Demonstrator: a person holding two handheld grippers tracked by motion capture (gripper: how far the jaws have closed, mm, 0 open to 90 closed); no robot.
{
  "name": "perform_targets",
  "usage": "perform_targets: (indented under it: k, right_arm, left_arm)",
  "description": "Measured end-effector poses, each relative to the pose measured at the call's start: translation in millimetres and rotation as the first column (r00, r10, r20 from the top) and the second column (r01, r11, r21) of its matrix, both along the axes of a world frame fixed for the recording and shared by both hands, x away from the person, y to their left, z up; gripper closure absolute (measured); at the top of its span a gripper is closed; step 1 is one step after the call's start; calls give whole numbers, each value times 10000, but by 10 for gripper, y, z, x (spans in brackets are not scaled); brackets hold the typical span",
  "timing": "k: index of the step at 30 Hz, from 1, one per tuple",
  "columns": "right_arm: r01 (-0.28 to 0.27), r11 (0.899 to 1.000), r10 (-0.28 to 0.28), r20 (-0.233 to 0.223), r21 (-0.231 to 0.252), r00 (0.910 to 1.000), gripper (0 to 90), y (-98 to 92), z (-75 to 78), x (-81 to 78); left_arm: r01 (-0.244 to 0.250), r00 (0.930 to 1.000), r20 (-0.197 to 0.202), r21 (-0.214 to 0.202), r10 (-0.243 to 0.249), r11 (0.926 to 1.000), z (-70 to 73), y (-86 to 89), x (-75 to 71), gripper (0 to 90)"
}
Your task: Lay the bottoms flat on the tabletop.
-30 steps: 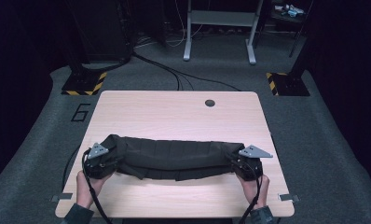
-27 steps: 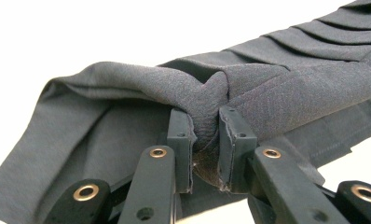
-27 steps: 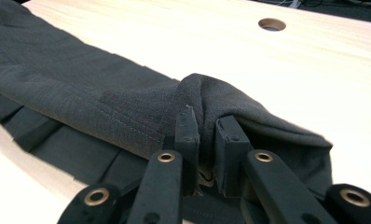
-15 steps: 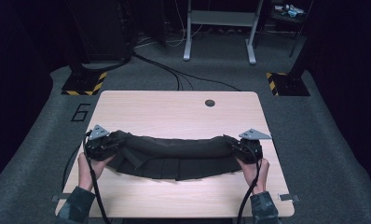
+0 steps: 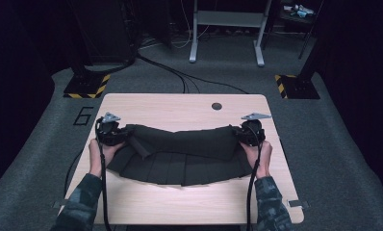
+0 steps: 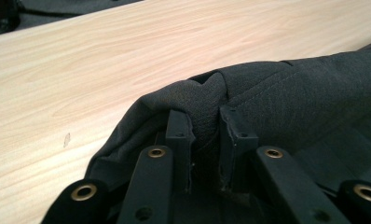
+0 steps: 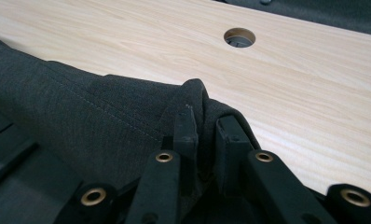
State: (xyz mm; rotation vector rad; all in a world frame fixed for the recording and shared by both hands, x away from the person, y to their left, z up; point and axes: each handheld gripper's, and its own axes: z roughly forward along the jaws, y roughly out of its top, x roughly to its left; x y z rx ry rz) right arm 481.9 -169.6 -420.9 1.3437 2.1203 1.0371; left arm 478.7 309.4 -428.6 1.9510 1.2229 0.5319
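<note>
The pale wood-grain rectangular table (image 5: 180, 108) carried a dark charcoal pleated fabric garment, apparently a skirt (image 5: 180, 154), spread across its centre with the pleated hem sagging toward six o'clock. A round cable hole (image 5: 216, 106) sat near twelve o'clock, well apart from the cloth.

The left gripper (image 6: 206, 135) pinched a bunched fold at the garment's nine o'clock end; the right gripper (image 7: 206, 135) pinched a matching fold at the three o'clock end. Each held only a small bite of cloth, so a harder outward pull could probably slip it free and drop one corner. Uneven pulling would likely skew the waistband.

Both hands reached in from six o'clock, forearms roughly parallel, the left hand (image 5: 100, 154) and right hand (image 5: 261, 154) gripping low behind their tools.
</note>
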Motion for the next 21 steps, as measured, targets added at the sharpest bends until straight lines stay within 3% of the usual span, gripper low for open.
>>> perform_targets:
  k: [5,9,15,21]
  right_arm:
    - [574,9983,-572,-511,28,9971,741,38,-90,298]
    - [1091,9940,-1085,-809,28,9908,603,53,-148,394]
    - [1433,9897,-1431,-653,-12,9876,393,-38,-145,307]
    - [872,9962,-867,-795,25,9931,261,-82,-189,140]
  left_arm:
    - [-651,9970,-431,-56,648,9979,-147,-12,249,657]
    - [-926,9923,-828,46,926,9957,-259,-32,335,473]
    - [-896,9923,-867,-57,888,9960,-295,19,274,308]
    - [-664,9910,-1180,-194,636,9976,-319,86,245,207]
